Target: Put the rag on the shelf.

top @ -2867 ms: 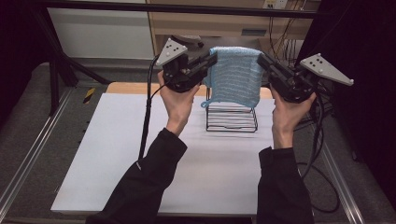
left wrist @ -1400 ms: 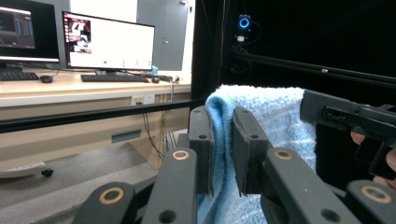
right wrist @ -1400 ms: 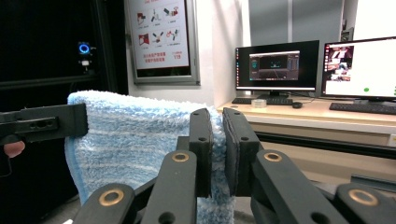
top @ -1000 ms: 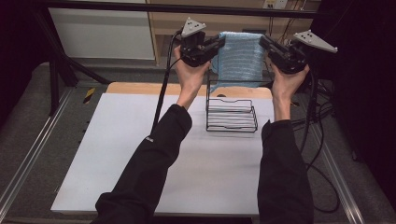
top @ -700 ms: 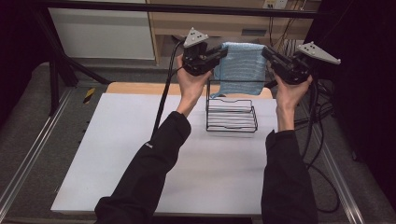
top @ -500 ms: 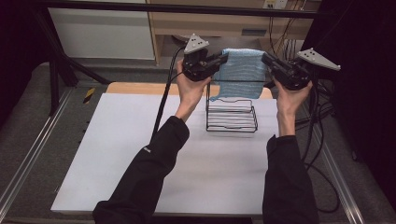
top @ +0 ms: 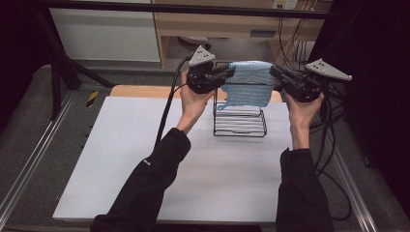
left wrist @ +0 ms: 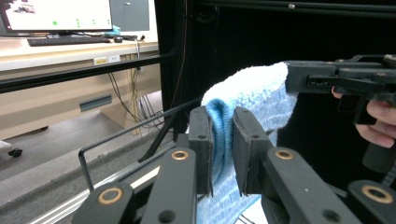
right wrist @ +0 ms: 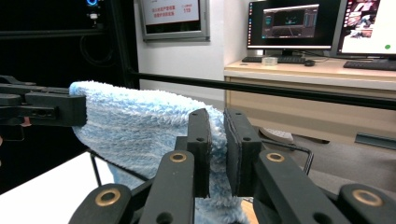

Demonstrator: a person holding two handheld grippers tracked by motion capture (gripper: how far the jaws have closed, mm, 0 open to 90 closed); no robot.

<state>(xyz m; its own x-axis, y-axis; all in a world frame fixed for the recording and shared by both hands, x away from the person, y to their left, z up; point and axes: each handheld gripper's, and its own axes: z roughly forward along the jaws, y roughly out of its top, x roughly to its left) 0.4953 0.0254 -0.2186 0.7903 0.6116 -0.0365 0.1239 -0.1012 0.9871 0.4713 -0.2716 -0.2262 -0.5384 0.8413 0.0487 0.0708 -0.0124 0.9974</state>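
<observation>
Towel point(top: 249, 83), light blue and fluffy, hangs stretched between two grippers above a black wire rack point(top: 240, 121). The left gripper point(top: 229, 74) is clamped on the towel's left top edge; in the left gripper view its two black jaws pinch a fold of the cloth point(left wrist: 223, 140) between them. The right gripper point(top: 273, 72) is clamped on the right top edge, and in the right gripper view its jaws squeeze the towel point(right wrist: 140, 126) the same way. The towel's lower part drapes down behind the rack's upper rail. The rack stands on a white table point(top: 121, 159), near its far edge. The person's arms, in black sleeves, reach in from the near side, one hand on each gripper. Cables trail from both grippers.
</observation>
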